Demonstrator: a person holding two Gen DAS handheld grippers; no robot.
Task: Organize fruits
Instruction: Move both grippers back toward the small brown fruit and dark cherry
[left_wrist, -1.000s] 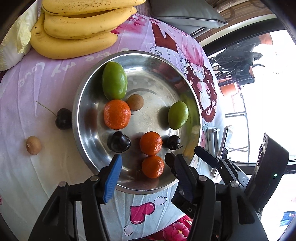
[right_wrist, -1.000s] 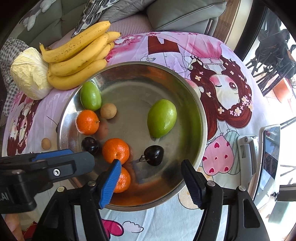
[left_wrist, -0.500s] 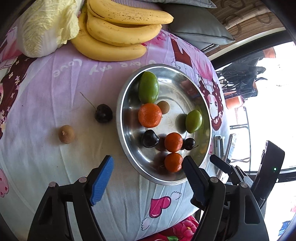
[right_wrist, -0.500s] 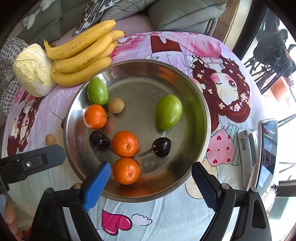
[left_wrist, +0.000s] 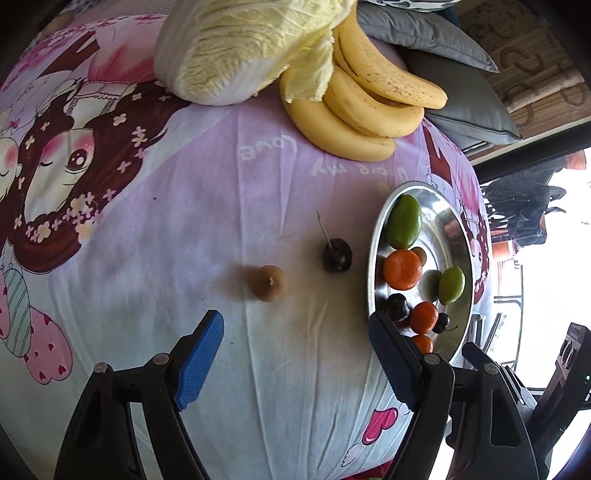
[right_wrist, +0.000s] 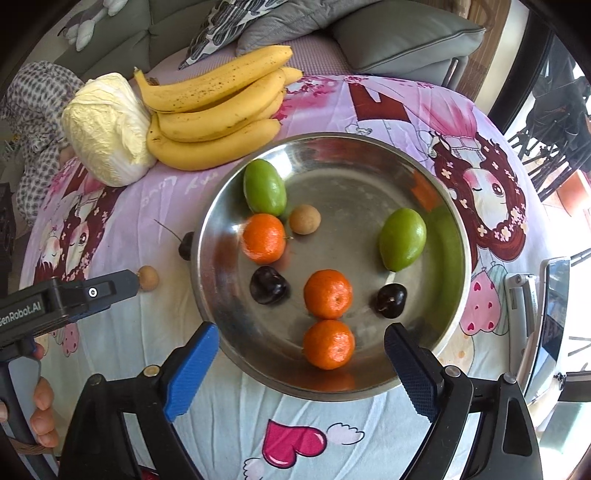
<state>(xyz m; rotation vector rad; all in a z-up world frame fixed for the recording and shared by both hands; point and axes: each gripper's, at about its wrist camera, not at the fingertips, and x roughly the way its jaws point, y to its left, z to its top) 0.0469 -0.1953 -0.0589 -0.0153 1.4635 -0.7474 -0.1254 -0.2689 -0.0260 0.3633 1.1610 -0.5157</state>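
Note:
A steel bowl (right_wrist: 351, 184) on the pink cartoon cloth holds two green fruits (right_wrist: 402, 238), three oranges (right_wrist: 328, 293), two dark cherries (right_wrist: 269, 285) and a brown longan (right_wrist: 304, 219). Left of the bowl, a loose longan (left_wrist: 268, 282) and a stemmed cherry (left_wrist: 336, 254) lie on the cloth. My left gripper (left_wrist: 295, 325) hovers above the cloth just short of them; its jaws are opening with nothing between them. My right gripper (right_wrist: 301, 332) stands open over the bowl's near rim, empty. The bowl (left_wrist: 439, 229) sits at the right in the left wrist view.
A bunch of bananas (right_wrist: 214, 110) and a pale cabbage (right_wrist: 107, 129) lie at the table's far side, with grey cushions behind. A phone on a stand (right_wrist: 554, 314) rests right of the bowl. A hand (right_wrist: 40, 406) holds the left gripper's handle.
The left gripper swung left from above the bowl to the loose longan and cherry, its jaws widening. The right gripper's jaws spread wider and it drew back slightly from the bowl.

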